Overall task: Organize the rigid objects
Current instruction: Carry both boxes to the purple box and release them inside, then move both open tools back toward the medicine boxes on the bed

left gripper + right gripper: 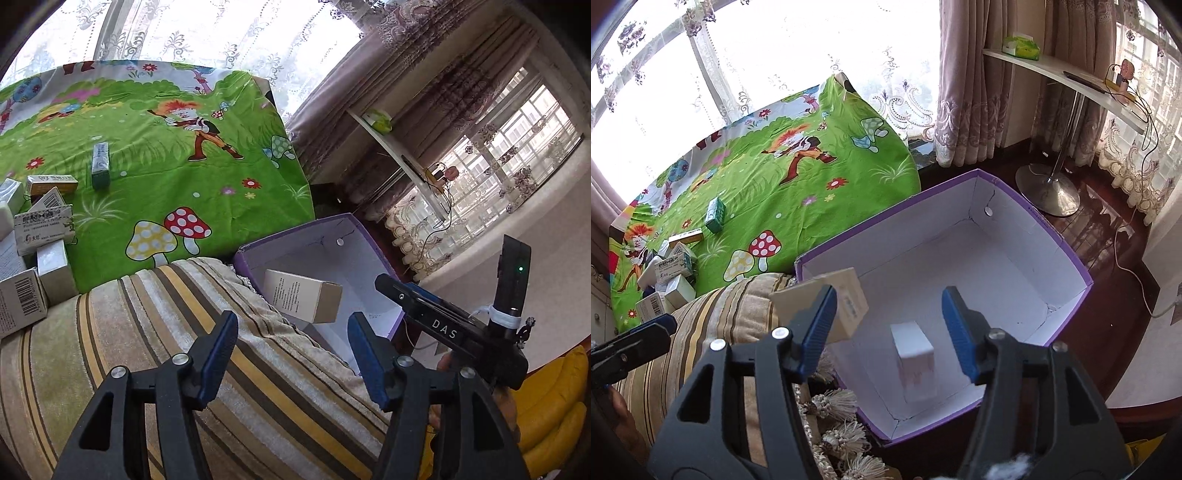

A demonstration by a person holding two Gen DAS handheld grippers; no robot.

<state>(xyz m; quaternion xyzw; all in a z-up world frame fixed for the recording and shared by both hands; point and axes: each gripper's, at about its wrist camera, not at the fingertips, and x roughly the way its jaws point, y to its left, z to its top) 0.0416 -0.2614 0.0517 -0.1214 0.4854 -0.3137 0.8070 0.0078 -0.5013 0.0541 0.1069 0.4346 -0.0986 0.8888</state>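
Matt cardboard bin (pixel 1067 258), plush striped cushion (pixel 184 350), seemingly cotton sheet (pixel 184 177).

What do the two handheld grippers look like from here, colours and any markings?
Both the left gripper and the right gripper have black plastic arms with silver screws and blue ribbed fingers. From the left camera, the right gripper's black body carries white letters "DAS", a small green light and a white tie wrap.

Open carton (pixel 1067 254) right of the cushion (pixel 713 325); small box (pixel 912 354) inside, cluttered cloth (pixel 820 177) behind.
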